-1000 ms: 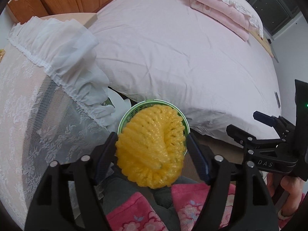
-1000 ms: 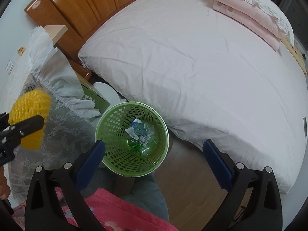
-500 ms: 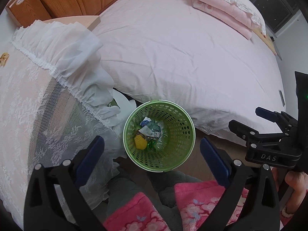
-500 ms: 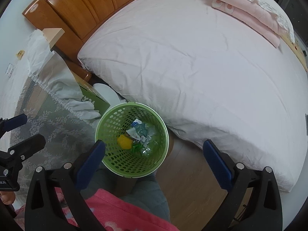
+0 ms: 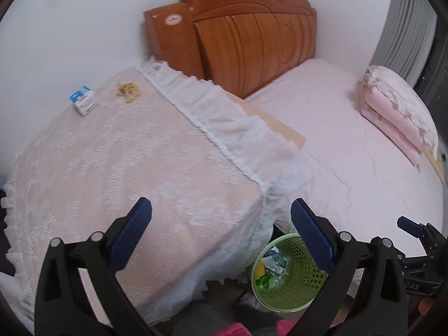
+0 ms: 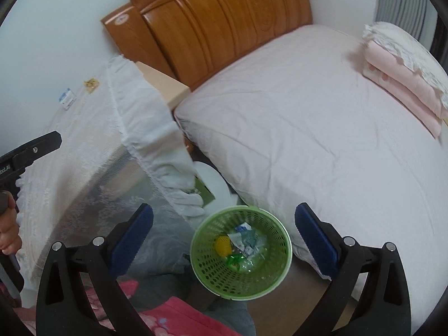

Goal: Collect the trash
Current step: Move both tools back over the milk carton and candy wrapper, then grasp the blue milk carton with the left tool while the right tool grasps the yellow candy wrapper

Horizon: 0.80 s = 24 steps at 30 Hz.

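The green basket [image 6: 240, 254] stood hemmed in on the floor, the bed's [image 6: 322, 128] edge just beside it on one side and the lace-draped table [image 5: 126, 168] with its hanging frill on the other, so only its open top gave a way in. The tabletop lay mostly bare, with just a small blue-and-white box [image 5: 83, 100] and a yellowish scrap [image 5: 128, 91] near the wall. The bed's surface was free except for folded pink bedding [image 6: 403, 75] at its far side.

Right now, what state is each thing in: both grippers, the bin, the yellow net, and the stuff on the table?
Left gripper: jaws wide, empty.
Right gripper: jaws wide, empty.
Bin: upright on the floor, partly filled.
Yellow net: lying in the bin.
Small box: lying flat on the table.
Yellow scrap: on the table beside the box, not picked up.
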Each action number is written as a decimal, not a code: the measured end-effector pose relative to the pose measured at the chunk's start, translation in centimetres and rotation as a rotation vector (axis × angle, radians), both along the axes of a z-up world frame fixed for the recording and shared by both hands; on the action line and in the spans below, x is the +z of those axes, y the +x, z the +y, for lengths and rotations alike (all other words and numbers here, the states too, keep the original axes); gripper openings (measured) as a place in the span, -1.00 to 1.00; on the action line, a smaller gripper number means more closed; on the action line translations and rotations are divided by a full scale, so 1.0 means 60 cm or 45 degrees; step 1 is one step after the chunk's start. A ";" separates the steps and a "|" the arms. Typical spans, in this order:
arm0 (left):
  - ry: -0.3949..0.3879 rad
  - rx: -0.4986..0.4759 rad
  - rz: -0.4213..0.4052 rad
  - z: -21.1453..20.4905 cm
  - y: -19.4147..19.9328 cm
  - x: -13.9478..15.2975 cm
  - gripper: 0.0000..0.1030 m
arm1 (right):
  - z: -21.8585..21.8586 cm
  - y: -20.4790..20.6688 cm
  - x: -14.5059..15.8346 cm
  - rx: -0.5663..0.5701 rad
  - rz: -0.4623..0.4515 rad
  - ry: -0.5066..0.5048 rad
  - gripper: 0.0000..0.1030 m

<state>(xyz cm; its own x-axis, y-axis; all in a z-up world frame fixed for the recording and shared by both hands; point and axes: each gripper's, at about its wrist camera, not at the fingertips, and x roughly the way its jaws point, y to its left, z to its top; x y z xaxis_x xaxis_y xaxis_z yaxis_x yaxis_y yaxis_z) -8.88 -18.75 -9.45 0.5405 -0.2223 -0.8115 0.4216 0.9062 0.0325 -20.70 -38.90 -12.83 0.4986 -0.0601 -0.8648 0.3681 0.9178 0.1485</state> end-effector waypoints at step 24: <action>-0.034 0.522 0.037 0.278 0.410 -0.028 0.85 | 0.301 0.532 0.005 0.634 -0.070 -0.052 0.95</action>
